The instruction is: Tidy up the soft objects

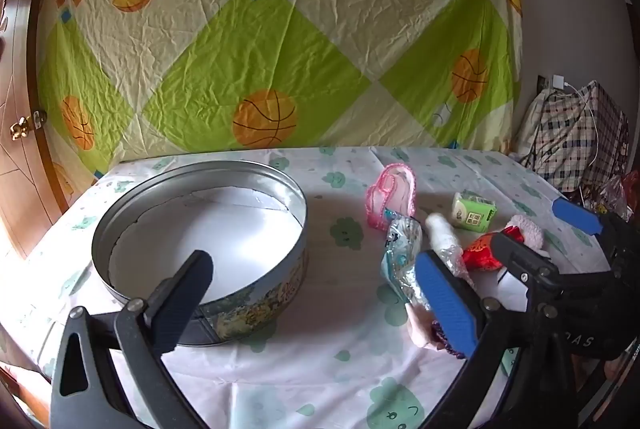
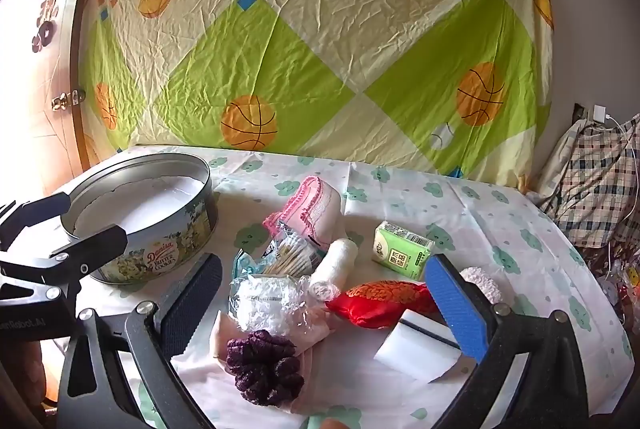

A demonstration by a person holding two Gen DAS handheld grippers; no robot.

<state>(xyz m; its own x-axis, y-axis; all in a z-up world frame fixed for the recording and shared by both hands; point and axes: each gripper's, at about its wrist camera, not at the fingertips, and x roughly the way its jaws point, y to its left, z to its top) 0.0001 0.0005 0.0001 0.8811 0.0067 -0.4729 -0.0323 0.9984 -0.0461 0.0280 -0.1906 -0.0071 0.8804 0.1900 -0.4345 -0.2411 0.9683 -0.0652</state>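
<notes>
While both grippers hang wide open over the table (image 2: pixel 500 205) with nothing between their jaws, the tin (image 2: pixel 160 229) sits empty at the left with the left gripper (image 1: pixel 320 293) at its near rim. Right of it the soft stuff lies in a heap: pink cloth (image 2: pixel 316 205), purple scrunchie (image 2: pixel 264 365), red pouch (image 2: pixel 380 303) and tissue pack (image 2: pixel 402 249), with the right gripper (image 2: pixel 324 303) hovering above them.

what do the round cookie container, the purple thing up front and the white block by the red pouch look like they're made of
Cookie tin: thin metal, judging by the dull silver rolled rim and the printed glossy wall.
Purple scrunchie: probably knitted or crocheted yarn; matte, lumpy, fuzzy loops.
White block: looks like a foam sponge, smooth and matte with crisp edges and a dark layer along one side; could be melamine, hard to say.
</notes>
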